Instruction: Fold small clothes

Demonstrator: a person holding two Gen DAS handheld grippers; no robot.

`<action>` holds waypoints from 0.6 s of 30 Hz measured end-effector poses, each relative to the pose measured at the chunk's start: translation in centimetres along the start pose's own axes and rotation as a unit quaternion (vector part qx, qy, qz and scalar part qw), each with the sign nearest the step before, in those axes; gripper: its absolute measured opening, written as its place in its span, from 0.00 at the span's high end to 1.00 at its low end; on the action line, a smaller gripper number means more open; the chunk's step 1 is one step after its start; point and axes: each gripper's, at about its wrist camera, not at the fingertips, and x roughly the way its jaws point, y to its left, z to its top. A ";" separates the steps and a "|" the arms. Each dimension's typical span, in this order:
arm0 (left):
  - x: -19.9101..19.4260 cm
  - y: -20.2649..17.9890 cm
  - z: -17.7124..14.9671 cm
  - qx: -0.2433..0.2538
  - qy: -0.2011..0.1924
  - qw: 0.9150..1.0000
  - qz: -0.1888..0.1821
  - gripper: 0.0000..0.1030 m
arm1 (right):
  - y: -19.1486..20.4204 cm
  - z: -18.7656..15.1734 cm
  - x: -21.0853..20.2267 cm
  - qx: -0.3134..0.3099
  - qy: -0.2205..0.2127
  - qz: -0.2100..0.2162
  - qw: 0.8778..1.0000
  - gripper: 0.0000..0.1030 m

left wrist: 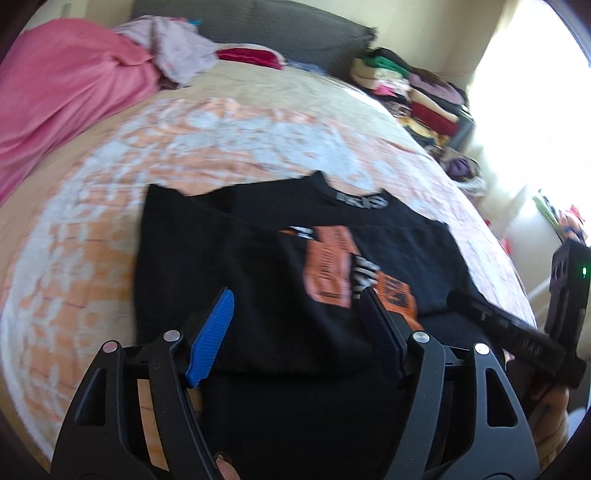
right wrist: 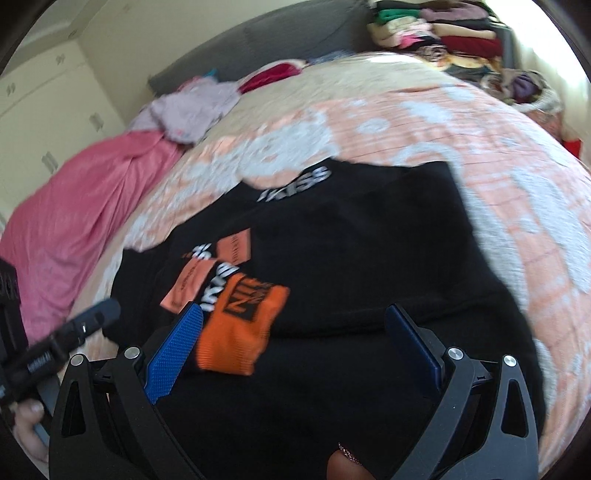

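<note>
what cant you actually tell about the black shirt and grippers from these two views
- Black shirt: near hem hidden behind the left gripper in the left wrist view.
- Chest print: wording smeared by motion blur, right wrist view.
- Right gripper: jaws wide, whether they touch cloth is unclear.

Black T-shirt [left wrist: 258, 266] with orange print blocks and white lettering; white letters on black neck band too. Bedspread [left wrist: 92, 206] peach-orange with pale grey-white floral pattern, beige toward the head. Pink blanket [left wrist: 62, 88] at one side, pale lilac garment [left wrist: 177, 48] beside it. Headboard [left wrist: 266, 26] dark grey. Gripper pads [right wrist: 173, 350] blue, ribbed; frames black. Stacked clothes [left wrist: 417, 88]: green, cream, purple, dark red.
</note>
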 end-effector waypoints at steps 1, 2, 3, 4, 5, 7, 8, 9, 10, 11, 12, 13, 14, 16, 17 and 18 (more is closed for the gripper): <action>-0.1 0.5 0.0 -0.005 -0.001 1.000 0.003 0.34 | 0.5 0.0 0.6 -0.007 0.008 0.002 1.000 0.05; -0.3 1.0 0.1 -0.011 -0.004 1.000 0.008 0.34 | 1.2 0.0 1.6 -0.018 0.015 0.006 1.000 0.05; -0.4 1.5 0.2 -0.016 -0.007 1.000 0.010 0.33 | 1.5 0.0 2.0 -0.022 0.019 0.005 1.000 0.06; -0.6 1.7 0.2 -0.019 -0.009 1.000 0.011 0.31 | 1.9 0.1 2.6 -0.027 0.025 0.004 0.999 0.06; -0.8 2.1 0.3 -0.024 -0.013 1.000 0.014 0.30 | 2.2 0.1 3.5 -0.029 0.031 0.005 0.999 0.07; -1.3 2.8 0.2 -0.033 -0.019 0.999 0.015 0.27 | 2.4 0.0 4.7 -0.026 0.045 0.000 0.999 0.21; -1.4 2.9 0.2 -0.036 -0.020 0.999 0.015 0.27 | 2.4 -0.1 5.2 -0.022 0.047 -0.002 0.999 0.21; -1.6 3.2 0.2 -0.038 -0.022 0.999 0.016 0.27 | 2.4 -0.3 5.4 -0.021 0.043 -0.002 0.999 0.23; -1.7 3.5 0.2 -0.040 -0.023 0.999 0.018 0.27 | 2.5 -0.3 5.4 -0.021 0.042 0.000 0.999 0.29; -1.7 3.6 0.1 -0.042 -0.023 0.999 0.018 0.27 | 2.7 -0.4 5.4 -0.023 0.041 0.007 0.999 0.33; -1.8 3.9 0.1 -0.046 -0.022 0.999 0.016 0.27 | 2.9 -0.4 5.4 -0.025 0.040 0.015 0.999 0.44; -1.8 4.2 0.1 -0.053 -0.022 0.998 0.013 0.27 | 3.0 -0.4 5.4 -0.026 0.040 0.022 0.999 0.54; -1.8 4.3 0.2 -0.056 -0.022 0.998 0.011 0.27 | 3.2 -0.4 5.4 -0.027 0.038 0.026 0.999 0.58; -1.8 4.6 0.2 -0.059 -0.022 0.998 0.010 0.27 | 3.7 -0.2 4.9 -0.034 0.027 0.033 0.999 0.84; -1.9 4.7 0.3 -0.060 -0.023 0.998 0.011 0.27 | 3.9 0.0 4.7 -0.039 0.021 0.033 0.998 0.94; -2.0 4.7 0.3 -0.061 -0.025 0.998 0.012 0.27 | 4.2 0.2 4.2 -0.044 0.013 0.036 0.998 0.93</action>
